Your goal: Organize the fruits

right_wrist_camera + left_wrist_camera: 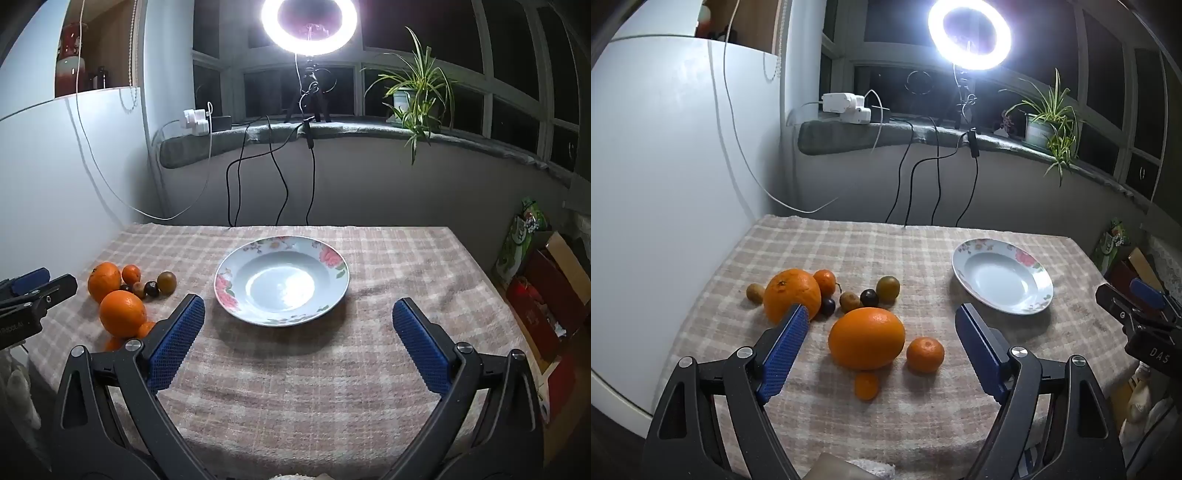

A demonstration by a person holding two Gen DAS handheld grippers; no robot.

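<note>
Nothing done yet, by the look of it. Plate [236, 269] empty on the table [295, 387], right of the fruit. All fruit loose in a cluster on the cloth: two big oranges [866, 338], mandarins [925, 354], kiwis, dark plums [868, 297]. Left claw [882, 341] spread wide, holding nothing, aimed at near orange. Right claw [297, 334] also apart, empty, facing plate. Whole pile left to move.

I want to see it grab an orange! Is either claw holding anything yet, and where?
No. The left gripper and right gripper are both open and hold nothing. The fruits lie on the cloth, and the plate has nothing in it.
</note>
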